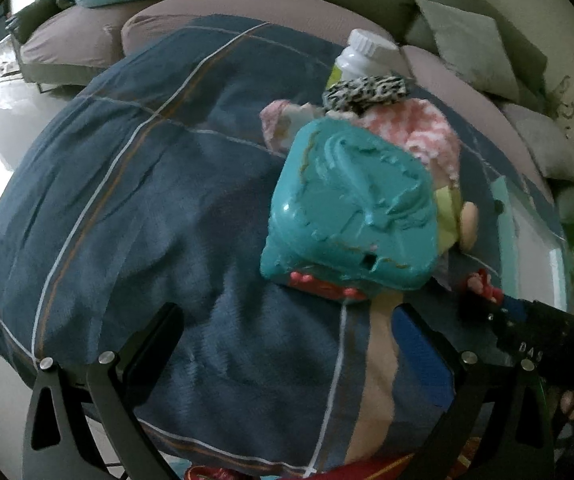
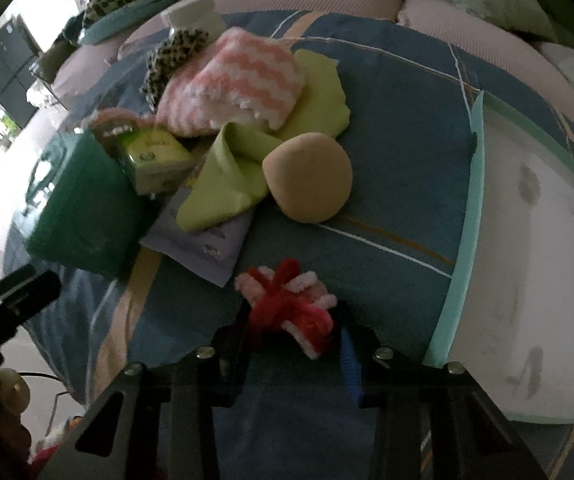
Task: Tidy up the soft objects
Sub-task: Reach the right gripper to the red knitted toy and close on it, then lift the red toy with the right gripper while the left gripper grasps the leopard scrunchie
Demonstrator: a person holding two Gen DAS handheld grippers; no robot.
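While teal box (image 1: 351, 204) fills left view, right shows white tray (image 2: 535, 272).

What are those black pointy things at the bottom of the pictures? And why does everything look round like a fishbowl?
The black things are grabbers, like big tweezers. A person holds one in each hand, and each carries a camera with a bulging lens, so everything looks round.

One picture looks along the left gripper. Its fingers stand wide apart, holding nothing, above a blue plaid blanket.

The other looks along the right gripper, which pinches a red and pink fuzzy yarn toy.

On the blanket lie a pink striped fluffy cloth, a yellow-green cloth, a tan round cushion, a teal plastic box and a white tray.
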